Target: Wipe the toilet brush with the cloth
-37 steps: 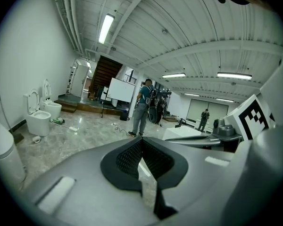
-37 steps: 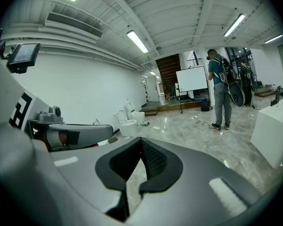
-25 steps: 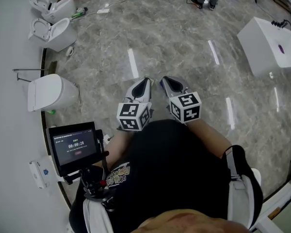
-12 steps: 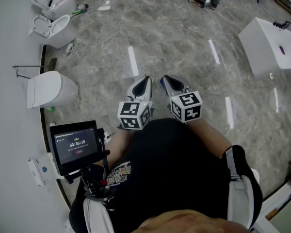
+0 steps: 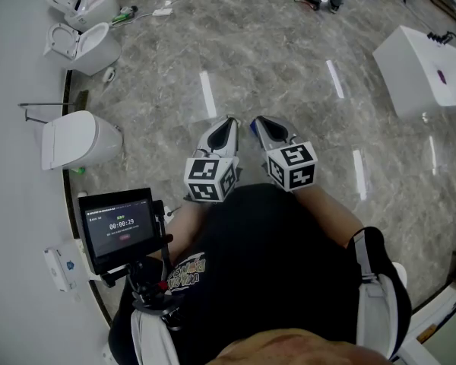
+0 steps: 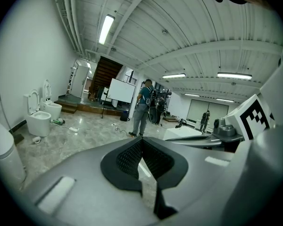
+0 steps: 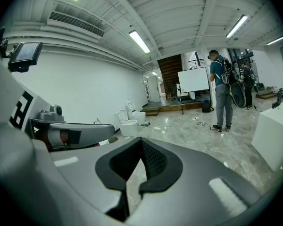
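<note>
Toilet brush and cloth show in no view; left tool and right tool are closed on nothing; with toilets well to their left, a blind reach may miss

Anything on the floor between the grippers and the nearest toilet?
Nothing visible. Bare floor separates the left gripper and right gripper, both shut and empty, from the toilet. No brush or cloth shows.

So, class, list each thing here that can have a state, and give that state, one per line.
left claw, shut, empty
right claw, shut, empty
nearest toilet, lid down
middle toilet, lid up
far toilet, lid up
screen, on, showing a timer
</note>
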`<control>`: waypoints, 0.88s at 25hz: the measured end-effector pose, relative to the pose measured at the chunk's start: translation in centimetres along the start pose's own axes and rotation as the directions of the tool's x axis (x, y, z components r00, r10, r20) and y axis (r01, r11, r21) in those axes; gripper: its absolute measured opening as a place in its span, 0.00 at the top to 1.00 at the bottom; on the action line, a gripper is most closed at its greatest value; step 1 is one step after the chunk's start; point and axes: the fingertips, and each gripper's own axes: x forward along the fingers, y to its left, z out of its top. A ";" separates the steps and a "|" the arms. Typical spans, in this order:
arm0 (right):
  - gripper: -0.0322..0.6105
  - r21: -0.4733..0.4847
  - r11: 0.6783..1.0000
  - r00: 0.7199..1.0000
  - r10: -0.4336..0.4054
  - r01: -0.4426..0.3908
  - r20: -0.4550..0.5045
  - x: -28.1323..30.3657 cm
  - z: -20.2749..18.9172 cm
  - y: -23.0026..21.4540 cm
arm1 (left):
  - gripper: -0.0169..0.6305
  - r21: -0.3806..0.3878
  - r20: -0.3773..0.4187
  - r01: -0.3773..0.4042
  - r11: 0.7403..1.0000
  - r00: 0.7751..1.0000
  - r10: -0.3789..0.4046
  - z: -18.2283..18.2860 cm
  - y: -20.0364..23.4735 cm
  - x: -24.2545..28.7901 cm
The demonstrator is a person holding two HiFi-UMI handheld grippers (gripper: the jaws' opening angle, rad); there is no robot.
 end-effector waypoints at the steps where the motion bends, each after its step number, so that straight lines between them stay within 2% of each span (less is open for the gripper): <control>1: 0.95 0.000 1.000 1.000 -0.001 0.001 0.001 0.0 0.0 0.0 | 0.97 0.000 -0.001 0.001 1.000 1.000 -0.001 0.0 0.0 0.0; 22: 0.95 -0.013 1.000 1.000 0.004 -0.003 0.013 -0.1 0.1 0.2 | 0.97 0.011 -0.009 0.001 1.000 1.000 -0.001 -0.1 0.0 -0.1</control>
